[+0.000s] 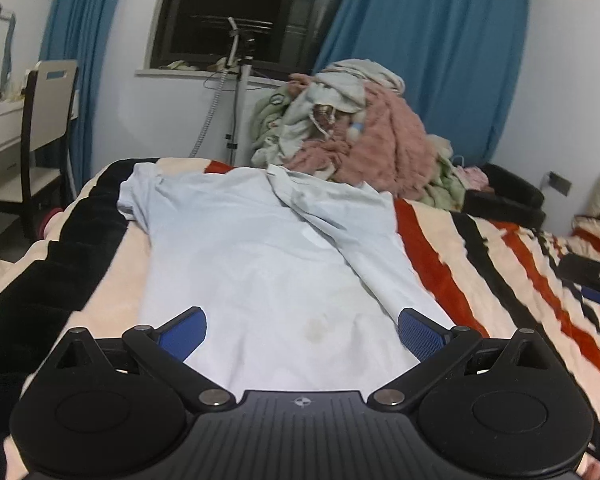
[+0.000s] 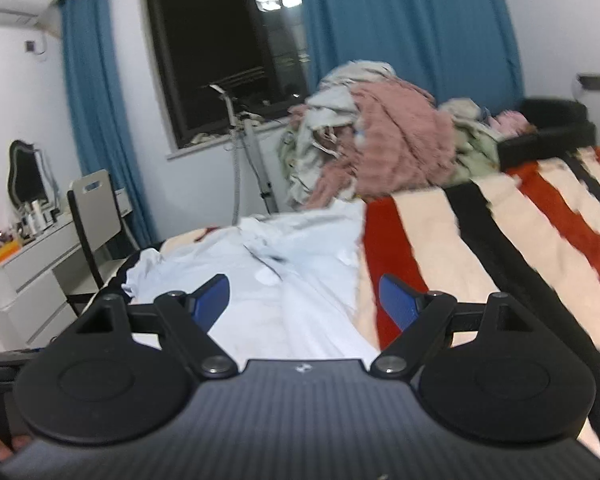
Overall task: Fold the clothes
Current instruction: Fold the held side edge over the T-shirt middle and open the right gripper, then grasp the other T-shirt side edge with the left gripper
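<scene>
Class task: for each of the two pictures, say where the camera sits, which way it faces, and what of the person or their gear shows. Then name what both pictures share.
Left wrist view: sits on the left tool, faces along the pale blue cotton shirt toward the dark window; its open blue-padded fingers show.
Right wrist view: sits on the right tool, faces over the shirt's right edge and the red, black and cream striped blanket; open fingers and a fingertip at the lower left show.
Shared: shirt, blanket, pink and green heap of laundry, blue curtains.

Shirt [image 1: 260, 248] pale blue, faint brownish stain. Blanket [image 1: 480, 264] cream with red and black stripes. Curtains [image 1: 420, 40] blue. Heaped laundry [image 1: 384, 140] pink, pale green, grey-white.
</scene>
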The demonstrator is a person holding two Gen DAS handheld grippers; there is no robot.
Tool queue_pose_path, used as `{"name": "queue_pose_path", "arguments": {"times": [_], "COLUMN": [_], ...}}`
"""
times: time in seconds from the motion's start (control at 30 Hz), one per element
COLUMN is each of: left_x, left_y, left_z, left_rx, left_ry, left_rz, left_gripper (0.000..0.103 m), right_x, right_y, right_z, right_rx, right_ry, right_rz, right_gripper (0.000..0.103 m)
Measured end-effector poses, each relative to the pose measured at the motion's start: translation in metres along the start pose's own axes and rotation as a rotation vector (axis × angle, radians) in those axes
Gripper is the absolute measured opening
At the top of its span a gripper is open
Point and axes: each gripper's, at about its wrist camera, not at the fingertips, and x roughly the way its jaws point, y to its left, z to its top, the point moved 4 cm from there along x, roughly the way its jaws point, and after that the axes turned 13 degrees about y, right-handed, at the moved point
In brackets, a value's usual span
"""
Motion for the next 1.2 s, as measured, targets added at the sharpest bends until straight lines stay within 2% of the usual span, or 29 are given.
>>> {"name": "queue_pose_path", "arguments": {"times": [0.27,0.7,0.83,1.0,1.13,1.2], "left_x": [0.005,0.023,0.025,0.026,0.024,0.026], "left_y": [-0.025,-0.033,-0.045,-0.068,-0.095,-0.111], "left_z": [-0.016,-0.024,-0.028,-0.033,-0.038,-0.042], "left_rx": [0.081,0.102,0.149,0.201,0.241,0.268], "left_ry": [0.013,0.066,0.08,0.109,0.129,0.152], "left_rz": [0.031,0.058,0.056,0.046,0.025,0.01], "left_gripper": [0.103,0.1,0.098,0.091,0.09,0.084], "right_x": [0.004,-0.019,-0.025,-0.037,-0.047,-0.051], "right_y": [-0.002,-0.011,-0.018,-0.034,-0.063,-0.078], "right_z": [-0.009,-0.002,0.001,0.005,0.011,0.014], "right_rx": [-0.027,-0.004,0.024,0.055,0.115,0.149], "right_ry": [0.019,-0.044,-0.055,-0.084,-0.114,-0.129], "right_rz": [0.002,0.004,0.012,0.024,0.012,0.005], "right_gripper": [0.083,0.083,0.083,0.083,0.083,0.083]}}
